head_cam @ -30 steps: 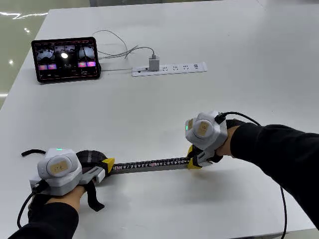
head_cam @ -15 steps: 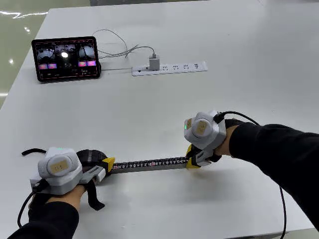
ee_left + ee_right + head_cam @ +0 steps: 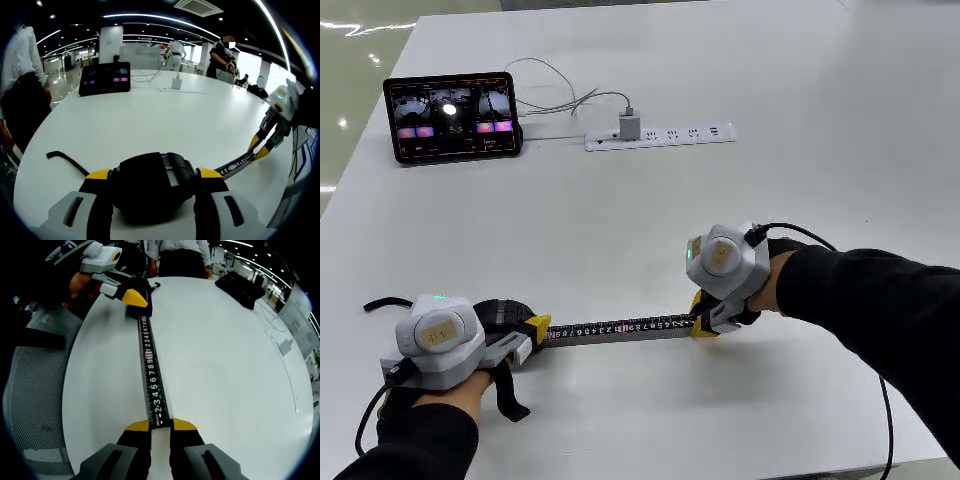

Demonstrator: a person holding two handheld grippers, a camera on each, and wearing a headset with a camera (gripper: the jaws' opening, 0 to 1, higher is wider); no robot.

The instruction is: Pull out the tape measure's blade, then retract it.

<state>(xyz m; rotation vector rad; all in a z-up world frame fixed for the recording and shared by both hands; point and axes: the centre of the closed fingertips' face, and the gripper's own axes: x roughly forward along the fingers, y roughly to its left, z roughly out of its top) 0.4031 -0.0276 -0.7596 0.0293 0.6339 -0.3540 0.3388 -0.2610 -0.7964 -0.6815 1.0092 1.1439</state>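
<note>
At the far left of the white table (image 3: 800,120) a tablet (image 3: 452,117) stands with its screen lit. Nearer to me, at the near left edge, my left claw (image 3: 515,325) lies low on the table. Its two yellow-tipped jaws are spread wide and pressed against either side of the tape measure's black case (image 3: 500,315), so the grip is closed on the case. In the left gripper view the case (image 3: 152,185) sits square between the jaws of the left claw (image 3: 154,173). A black strap (image 3: 65,159) trails from the case across the table to the left.

From the case the blade (image 3: 620,328) runs to the right, low along the table, with its numbered face up. It is pulled out as far as my other claw. Far beyond it, near the middle of the table, lies a white power strip (image 3: 660,137) with a charger (image 3: 629,127) plugged into it.

At the right end of the blade is my right claw (image 3: 703,325). In the right gripper view its jaws are almost together, pinching the tip of the blade (image 3: 151,375) between the yellow ends of the right claw (image 3: 160,426).
</note>
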